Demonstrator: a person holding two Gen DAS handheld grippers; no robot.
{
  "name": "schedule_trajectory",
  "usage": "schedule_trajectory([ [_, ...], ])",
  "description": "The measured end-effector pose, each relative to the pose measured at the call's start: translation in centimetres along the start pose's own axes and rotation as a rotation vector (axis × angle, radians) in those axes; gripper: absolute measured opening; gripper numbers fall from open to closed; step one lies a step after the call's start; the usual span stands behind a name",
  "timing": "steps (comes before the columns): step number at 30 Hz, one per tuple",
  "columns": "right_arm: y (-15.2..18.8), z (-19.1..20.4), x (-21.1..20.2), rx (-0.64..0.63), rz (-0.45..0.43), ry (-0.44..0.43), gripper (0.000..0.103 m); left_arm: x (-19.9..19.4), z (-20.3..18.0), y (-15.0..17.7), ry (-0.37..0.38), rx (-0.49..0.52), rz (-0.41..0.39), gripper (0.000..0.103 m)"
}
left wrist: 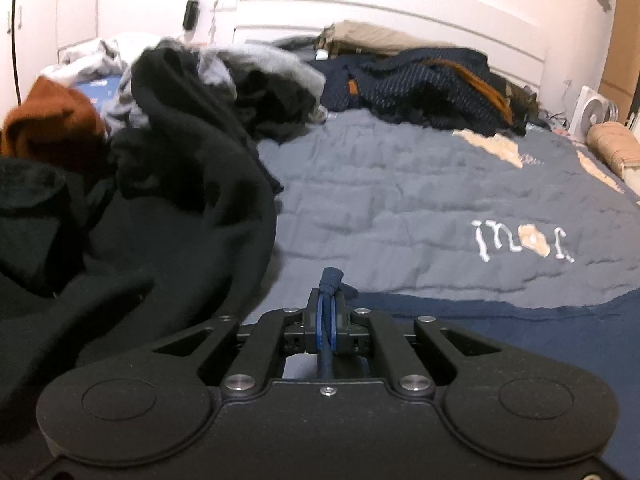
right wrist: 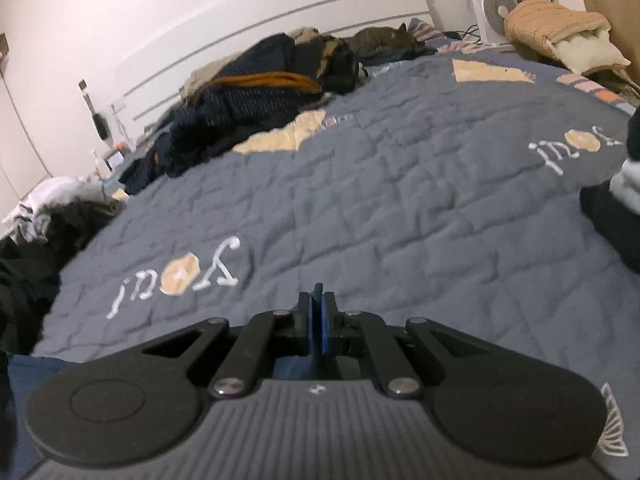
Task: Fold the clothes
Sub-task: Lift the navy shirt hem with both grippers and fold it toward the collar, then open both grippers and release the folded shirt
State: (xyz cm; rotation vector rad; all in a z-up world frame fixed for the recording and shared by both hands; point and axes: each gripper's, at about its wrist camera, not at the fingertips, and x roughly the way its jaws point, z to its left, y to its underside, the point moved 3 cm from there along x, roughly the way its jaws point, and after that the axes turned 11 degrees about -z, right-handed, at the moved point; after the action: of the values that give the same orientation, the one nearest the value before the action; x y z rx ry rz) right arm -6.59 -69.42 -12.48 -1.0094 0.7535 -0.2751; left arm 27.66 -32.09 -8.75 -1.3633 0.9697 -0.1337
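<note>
Left wrist view, left to right: rust-orange garment (left wrist: 52, 120) at the far left edge of the bed, sitting on a heap of black clothes (left wrist: 160, 208) that fills the left half of the frame. Grey and white garments (left wrist: 256, 64) lie behind the heap. The grey-blue quilt (left wrist: 420, 200) is bare in the middle, with white stitched lettering (left wrist: 524, 242) toward the right. Dark navy pile (left wrist: 432, 88) with an orange stripe sits near the white headboard (left wrist: 400, 12). Fan (left wrist: 596, 110) and a beige bundle (left wrist: 616, 148) are at the far right.

Left tongs (left wrist: 329, 312) are together, clamped on a bunched edge of navy blue garment (left wrist: 331, 280). The fabric pokes out past the tips and runs back under the body; more of it lies flat on the quilt to the right (left wrist: 520, 320).

Right wrist view, left to right: a corner of the same blue fabric shows at the lower left (right wrist: 28, 368), with dark clothes (right wrist: 24, 264) above it. Same lettering mid-left, navy pile mid-back, fan top right. A dark shape (right wrist: 612, 216) is at the right edge; can't tell what it is.

Right tongs (right wrist: 318, 316) are together, pinching a thin sliver of blue fabric that sticks up between the tips. Both tongs are low over the near edge of the bed.
</note>
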Motion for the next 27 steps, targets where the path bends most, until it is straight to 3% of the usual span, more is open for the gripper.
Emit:
schedule_trajectory([
  [4,0.8,0.0,0.4,-0.044,0.016,0.014,0.008,0.0,1.2,0.5,-0.021,-0.064,0.033,0.011],
  [8,-0.2,-0.4,-1.4,-0.042,0.006,0.019,0.012,-2.7,1.8,-0.4,-0.063,-0.064,-0.033,0.037],
  [13,-1.4,-0.3,-6.6,0.001,-0.013,-0.013,0.037,-7.4,1.7,-0.7,-0.013,-0.147,-0.057,0.038],
  [21,2.7,0.7,-15.5,0.137,0.005,-0.085,0.04,-13.8,-2.4,4.5,0.107,-0.28,-0.02,0.04],
  [27,6.8,0.3,-20.3,0.269,0.021,-0.105,0.04,-17.7,-4.4,8.3,0.146,-0.372,-0.015,0.043],
])
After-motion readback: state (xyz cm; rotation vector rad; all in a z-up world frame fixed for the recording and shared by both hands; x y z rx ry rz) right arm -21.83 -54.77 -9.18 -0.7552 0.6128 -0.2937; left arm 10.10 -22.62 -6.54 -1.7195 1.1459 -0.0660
